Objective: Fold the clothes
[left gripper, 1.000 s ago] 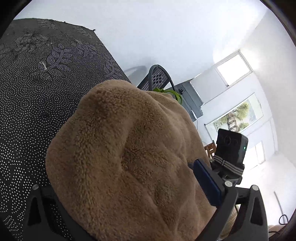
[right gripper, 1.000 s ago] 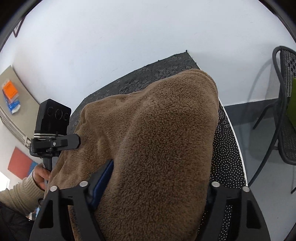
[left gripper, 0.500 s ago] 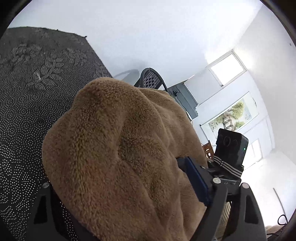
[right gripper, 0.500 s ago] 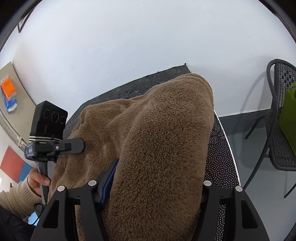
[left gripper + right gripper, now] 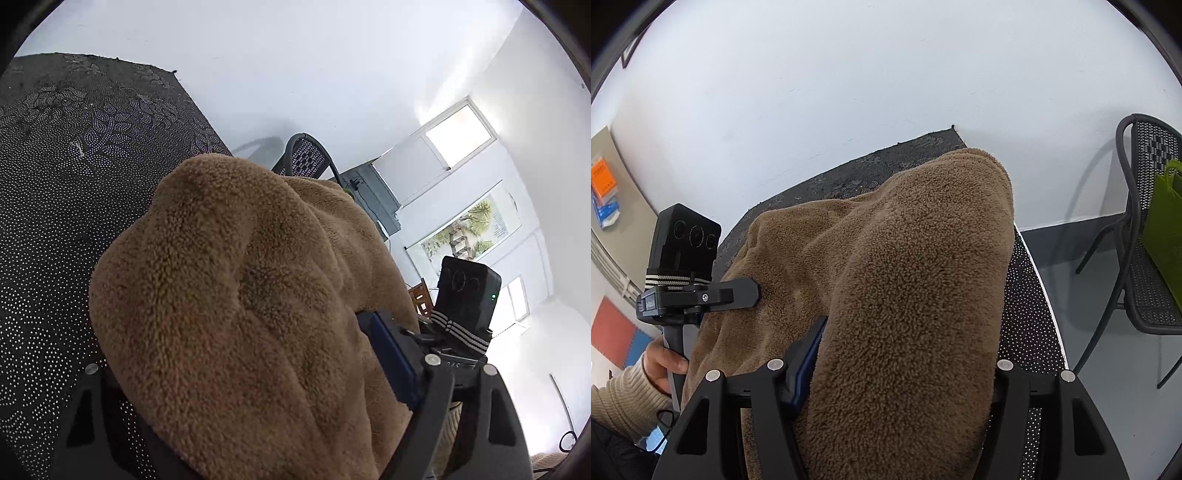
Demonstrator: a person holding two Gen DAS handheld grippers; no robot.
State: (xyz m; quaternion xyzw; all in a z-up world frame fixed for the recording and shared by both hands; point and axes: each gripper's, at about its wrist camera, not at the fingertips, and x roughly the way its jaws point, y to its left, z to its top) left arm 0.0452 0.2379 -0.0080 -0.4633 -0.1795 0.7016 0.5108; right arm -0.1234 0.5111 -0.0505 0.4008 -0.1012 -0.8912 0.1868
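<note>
Both hand-held grippers are holding the same brown fleece garment (image 5: 236, 302) up over the bench (image 5: 55, 192), which is wearing a dark dotted cloth. In the left wrist view the left hand-held gripper (image 5: 255, 417) is standing clamped on a thick bunch of the fleece, which is filling the space between its fingers and bulging forward over them, hiding the tips. In the right wrist view the right hand-held gripper (image 5: 894, 402) is doing the same, closed on a fat roll of the garment, its fingertips buried in the pile.

The fleece is running sideways between the two grips, so its long axis is lying left to right across the near part of the bench, with the far end of each bunch drooping forward toward the bench's far edge. The left hand-held gripper is also showing at the left of the right wrist view, just beside the fabric, with a person's hand (image 5: 663, 363) and a knitted sleeve (image 5: 620, 402) below it. Neither grip is looking nearer to the cloth than the other; each is holding its own end.

How much of the garment is resting on the bench is hidden by the fleece itself, and whether it is already doubled over cannot be told. A black mesh chair (image 5: 1145, 229) carrying a green bag (image 5: 1167, 229) is standing to the right, well apart from the bench.
</note>
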